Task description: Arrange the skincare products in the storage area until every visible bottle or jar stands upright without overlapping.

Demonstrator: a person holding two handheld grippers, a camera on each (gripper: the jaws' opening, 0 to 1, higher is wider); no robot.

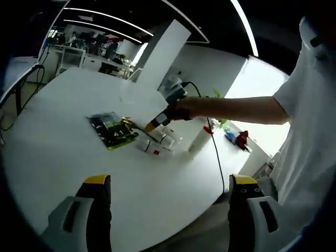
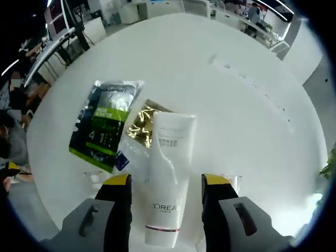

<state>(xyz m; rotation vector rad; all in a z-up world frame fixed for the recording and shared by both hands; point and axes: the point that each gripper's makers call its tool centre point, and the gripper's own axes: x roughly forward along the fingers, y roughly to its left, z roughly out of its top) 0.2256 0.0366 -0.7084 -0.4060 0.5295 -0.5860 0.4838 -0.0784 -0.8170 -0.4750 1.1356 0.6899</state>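
1. Since the left hand-held gripper hangs back off the near edge of the white desk, jaws wide apart and holding nothing, I'd guess it's just waiting its turn while the other one works.
2. Furthest left in the pile is a dark sachet with a green label, lying flat. A crinkly gold foil packet peeks out just beside it, partly under the tube.
3. Next over is the white tube, flat on its side, cap end towards the camera, "L'OREAL" printed near that end with a thin red stripe below it. It overlaps the gold packet, so it's nowhere near upright yet.
4. The right hand-held gripper sits with one jaw on each side of the tube, spread and not squeezing as far as I can tell. Looks lined up to grab it by the body so it can be tipped onto its cap, but that's my read.
5. From the left gripper view you can see the right hand-held gripper reaching down into the cluster, with a few small white jars or bottles next to the sachets, roughly mid-desk. Too small to tell if they're standing.
6. Past them, by the far right edge, there's something red I can't make out.
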